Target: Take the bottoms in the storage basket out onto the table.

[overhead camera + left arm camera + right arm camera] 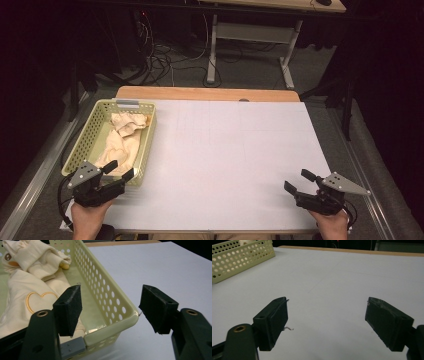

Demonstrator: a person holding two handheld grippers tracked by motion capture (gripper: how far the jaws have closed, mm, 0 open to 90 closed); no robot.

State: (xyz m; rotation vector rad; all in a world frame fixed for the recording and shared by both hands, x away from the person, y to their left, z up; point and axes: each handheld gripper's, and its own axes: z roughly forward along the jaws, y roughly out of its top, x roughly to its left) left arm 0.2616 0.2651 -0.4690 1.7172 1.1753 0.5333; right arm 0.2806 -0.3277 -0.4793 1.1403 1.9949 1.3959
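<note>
We hover our left gripper (121, 171), jaws apart, astride the basket (89, 135) corner, ready for the cream garment (118, 145); right gripper (299, 181) gapes far right of it.

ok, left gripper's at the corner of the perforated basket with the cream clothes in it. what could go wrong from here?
1. The open left gripper straddles the near corner of the pale green perforated plastic basket; closing may pinch the wall, not the cream-coloured garment.
2. The light basket sits near the edge of the white table sheet; a pull might drag it.
3. The crumpled garments could come out together.
</note>
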